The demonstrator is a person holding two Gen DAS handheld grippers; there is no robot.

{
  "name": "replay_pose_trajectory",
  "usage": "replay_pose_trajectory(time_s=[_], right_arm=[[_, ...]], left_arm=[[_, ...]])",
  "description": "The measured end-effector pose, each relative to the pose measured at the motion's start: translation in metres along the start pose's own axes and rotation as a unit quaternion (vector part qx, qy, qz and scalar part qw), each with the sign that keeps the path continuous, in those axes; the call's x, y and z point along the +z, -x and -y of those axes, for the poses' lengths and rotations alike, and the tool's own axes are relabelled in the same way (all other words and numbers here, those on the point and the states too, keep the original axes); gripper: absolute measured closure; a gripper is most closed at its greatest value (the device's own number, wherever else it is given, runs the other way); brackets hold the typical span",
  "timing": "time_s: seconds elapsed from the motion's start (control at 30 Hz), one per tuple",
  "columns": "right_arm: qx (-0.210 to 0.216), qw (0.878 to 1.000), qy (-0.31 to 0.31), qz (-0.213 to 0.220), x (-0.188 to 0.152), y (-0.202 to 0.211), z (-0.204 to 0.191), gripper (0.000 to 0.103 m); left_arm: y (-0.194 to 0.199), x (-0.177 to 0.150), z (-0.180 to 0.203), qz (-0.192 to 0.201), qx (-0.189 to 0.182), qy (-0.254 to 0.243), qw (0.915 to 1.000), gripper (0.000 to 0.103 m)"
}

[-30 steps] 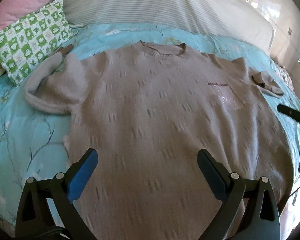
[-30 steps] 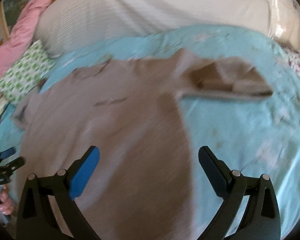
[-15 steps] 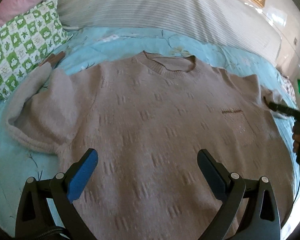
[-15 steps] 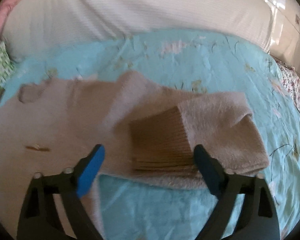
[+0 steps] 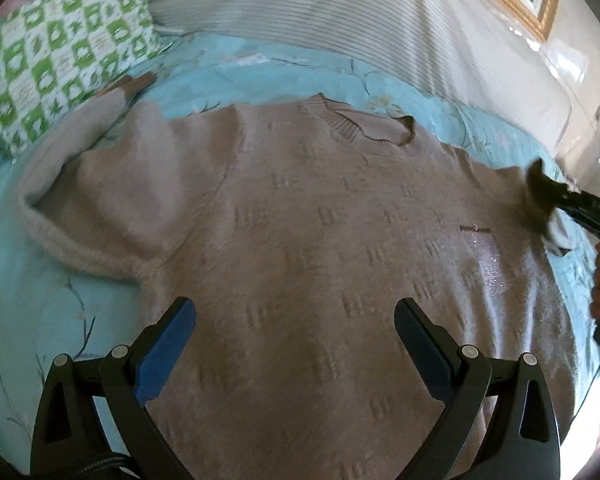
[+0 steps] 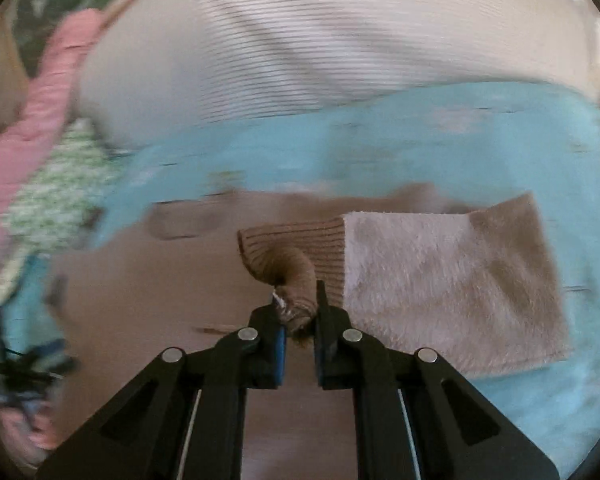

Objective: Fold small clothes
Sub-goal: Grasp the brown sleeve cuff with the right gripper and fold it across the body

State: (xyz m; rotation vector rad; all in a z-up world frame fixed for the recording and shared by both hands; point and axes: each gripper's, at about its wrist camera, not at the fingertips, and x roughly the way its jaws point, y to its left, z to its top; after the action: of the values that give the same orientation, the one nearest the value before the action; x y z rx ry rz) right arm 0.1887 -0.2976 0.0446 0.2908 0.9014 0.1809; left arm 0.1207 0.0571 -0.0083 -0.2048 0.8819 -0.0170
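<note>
The beige sweater (image 5: 300, 240) is lying flat, front up, on the turquoise bedspread (image 5: 31, 312). The left gripper (image 5: 293, 332) is hovering over its lower part with fingers wide apart. The right gripper (image 6: 300, 312) is pinching the ribbed sleeve cuff (image 6: 295, 264) (the background is blurred).

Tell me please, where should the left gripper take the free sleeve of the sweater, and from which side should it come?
Probably grip the left sleeve near its cuff, beside the green checked pillow. It lies flat and angled outward on the blue bedspread, so its outer edge is free. Come from the outside, over the bedspread, with the open left gripper, mirroring the right gripper, shut on the other cuff.
</note>
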Motion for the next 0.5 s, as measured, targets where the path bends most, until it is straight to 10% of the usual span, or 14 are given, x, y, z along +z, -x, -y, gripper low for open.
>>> replay_pose_trajectory(time_s=[0.27,0.5], right_arm=[[0.15,0.987,0.037,-0.052,-0.011,-0.075,-0.139,0.091],[0.194,0.974,0.054,-0.107,-0.04,-0.128,-0.206,0.091]], left_arm=[[0.016,-0.011,-0.026,0.006,-0.011,0.015,0.9998,0.003],[0.014,-0.008,-0.038,0.003,-0.018,0.025,0.9995,0.003]])
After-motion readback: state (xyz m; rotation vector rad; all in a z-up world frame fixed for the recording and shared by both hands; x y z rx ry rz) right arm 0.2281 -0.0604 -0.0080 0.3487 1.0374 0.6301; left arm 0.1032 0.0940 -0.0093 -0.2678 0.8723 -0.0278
